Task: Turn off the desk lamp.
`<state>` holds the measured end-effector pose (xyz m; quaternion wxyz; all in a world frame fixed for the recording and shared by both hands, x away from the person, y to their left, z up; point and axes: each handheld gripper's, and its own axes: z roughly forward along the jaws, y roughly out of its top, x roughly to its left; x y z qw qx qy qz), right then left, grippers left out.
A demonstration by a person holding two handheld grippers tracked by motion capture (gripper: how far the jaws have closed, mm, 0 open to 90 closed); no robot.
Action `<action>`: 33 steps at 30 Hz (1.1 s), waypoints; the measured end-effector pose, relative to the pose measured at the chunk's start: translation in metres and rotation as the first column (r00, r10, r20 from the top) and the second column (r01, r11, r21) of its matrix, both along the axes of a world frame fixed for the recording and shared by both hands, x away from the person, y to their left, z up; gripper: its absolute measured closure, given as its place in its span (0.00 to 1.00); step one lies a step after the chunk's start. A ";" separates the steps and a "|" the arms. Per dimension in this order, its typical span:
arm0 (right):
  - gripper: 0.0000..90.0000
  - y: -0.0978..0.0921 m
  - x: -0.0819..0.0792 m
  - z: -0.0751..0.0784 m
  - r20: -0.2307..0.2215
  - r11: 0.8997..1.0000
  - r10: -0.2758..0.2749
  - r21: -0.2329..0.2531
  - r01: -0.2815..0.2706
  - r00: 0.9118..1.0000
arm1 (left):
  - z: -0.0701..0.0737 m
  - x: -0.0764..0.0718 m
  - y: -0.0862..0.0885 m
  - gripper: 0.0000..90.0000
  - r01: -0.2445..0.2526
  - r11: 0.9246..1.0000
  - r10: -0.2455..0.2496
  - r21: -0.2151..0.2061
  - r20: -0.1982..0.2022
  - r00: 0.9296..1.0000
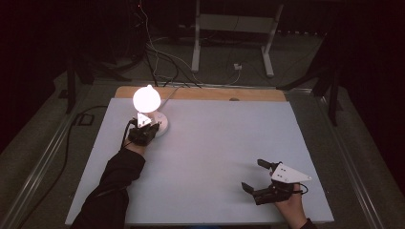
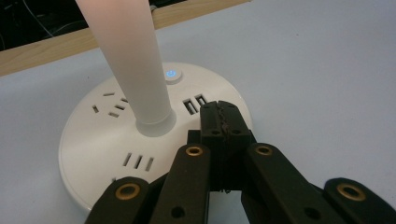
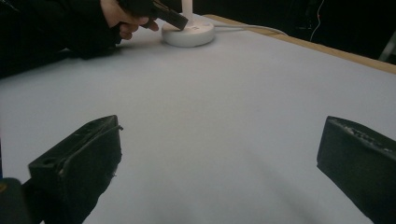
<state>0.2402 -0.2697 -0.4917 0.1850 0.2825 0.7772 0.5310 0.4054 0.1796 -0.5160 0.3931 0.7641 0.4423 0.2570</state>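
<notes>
A white desk lamp stands at the table's far left, its round head glowing brightly. Its round base carries socket slots, USB ports and a power button lit blue. My left gripper hovers over the base, jaws shut with nothing between them; in the left gripper view its tips sit just short of the button, beside the white stem. My right gripper rests open over the bare tabletop at the near right, jaws wide apart. The right gripper view shows the lamp base far off.
The table is covered with a pale grey sheet, with a wooden edge at the back. The lamp's white cable runs off the far edge. Beyond the table stand a white frame and loose cables on a dark floor.
</notes>
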 end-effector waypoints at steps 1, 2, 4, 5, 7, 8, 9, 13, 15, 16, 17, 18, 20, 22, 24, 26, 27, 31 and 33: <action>0.00 0.000 0.000 0.000 0.000 1.000 0.000 0.000 0.000 1.000 | 0.000 0.000 0.000 1.00 0.002 1.000 -0.002 -0.001 -0.001 1.000; 0.00 0.000 0.000 0.000 -0.001 1.000 0.000 -0.001 0.000 1.000 | 0.000 0.000 0.000 1.00 0.002 1.000 -0.002 -0.001 0.000 1.000; 0.00 0.000 0.000 0.000 -0.001 1.000 0.001 -0.002 -0.001 1.000 | 0.000 0.000 0.000 1.00 0.003 1.000 -0.003 -0.002 0.001 1.000; 0.00 0.000 0.000 0.000 -0.001 1.000 0.001 -0.002 -0.001 1.000 | 0.000 0.000 0.000 1.00 0.004 1.000 -0.004 0.000 0.002 1.000; 0.00 0.000 0.000 0.000 -0.004 1.000 -0.001 -0.002 0.001 1.000 | 0.000 0.000 -0.001 1.00 0.003 1.000 -0.003 0.005 0.000 1.000; 0.00 0.000 0.000 0.000 -0.005 1.000 0.000 -0.003 0.000 1.000 | -0.001 -0.001 -0.001 1.00 0.002 1.000 -0.002 0.009 0.005 1.000; 0.00 0.000 0.000 0.000 -0.005 1.000 0.001 -0.004 -0.001 1.000 | -0.001 -0.001 -0.002 1.00 0.002 1.000 -0.002 0.013 0.009 1.000; 0.00 0.000 0.000 0.000 -0.003 1.000 0.001 -0.003 -0.001 1.000 | 0.001 0.000 -0.003 1.00 -0.011 1.000 0.011 0.029 0.003 1.000; 0.00 0.000 0.000 0.000 -0.002 1.000 0.000 0.000 0.000 1.000 | 0.003 0.000 -0.001 1.00 -0.001 1.000 0.001 0.010 -0.001 1.000; 0.00 0.000 0.000 0.000 0.000 1.000 0.000 0.000 0.000 1.000 | 0.005 0.000 0.000 1.00 0.000 1.000 0.000 0.009 0.005 1.000; 0.00 0.000 0.000 0.000 0.000 1.000 0.001 0.001 -0.001 1.000 | 0.008 -0.001 0.001 1.00 0.003 1.000 -0.003 -0.007 0.011 1.000; 0.00 0.000 0.000 0.000 0.000 1.000 0.000 0.000 0.000 1.000 | 0.012 -0.001 0.001 1.00 0.004 1.000 -0.004 -0.016 0.017 1.000; 0.00 -0.001 0.000 0.000 -0.002 1.000 -0.001 0.002 0.001 1.000 | 0.018 -0.003 0.001 1.00 0.009 1.000 -0.008 -0.028 0.030 1.000; 0.00 0.000 0.000 0.000 -0.002 1.000 0.000 0.000 0.000 1.000 | 0.023 -0.004 0.001 1.00 0.013 0.999 -0.012 -0.034 0.039 0.999; 0.00 0.000 0.000 0.000 -0.001 1.000 0.002 -0.001 -0.002 1.000 | 0.027 -0.005 0.001 1.00 0.016 0.999 -0.014 -0.040 0.047 0.999; 0.00 0.000 0.000 0.000 0.000 1.000 0.001 0.000 -0.001 1.000 | 0.029 -0.005 0.002 1.00 0.014 0.999 -0.011 -0.047 0.051 0.999; 0.00 0.000 0.000 0.000 -0.001 1.000 0.001 -0.001 -0.001 1.000 | 0.030 -0.006 0.002 1.00 0.014 0.999 -0.011 -0.048 0.054 0.998; 0.00 0.000 0.000 0.000 -0.002 1.000 0.000 -0.002 0.000 1.000 | 0.029 -0.005 0.003 1.00 0.009 0.999 -0.006 -0.052 0.055 0.998; 0.00 0.000 0.000 0.000 -0.001 1.000 0.001 -0.003 -0.001 1.000 | 0.028 -0.005 0.004 1.00 0.008 0.999 -0.005 -0.050 0.053 0.999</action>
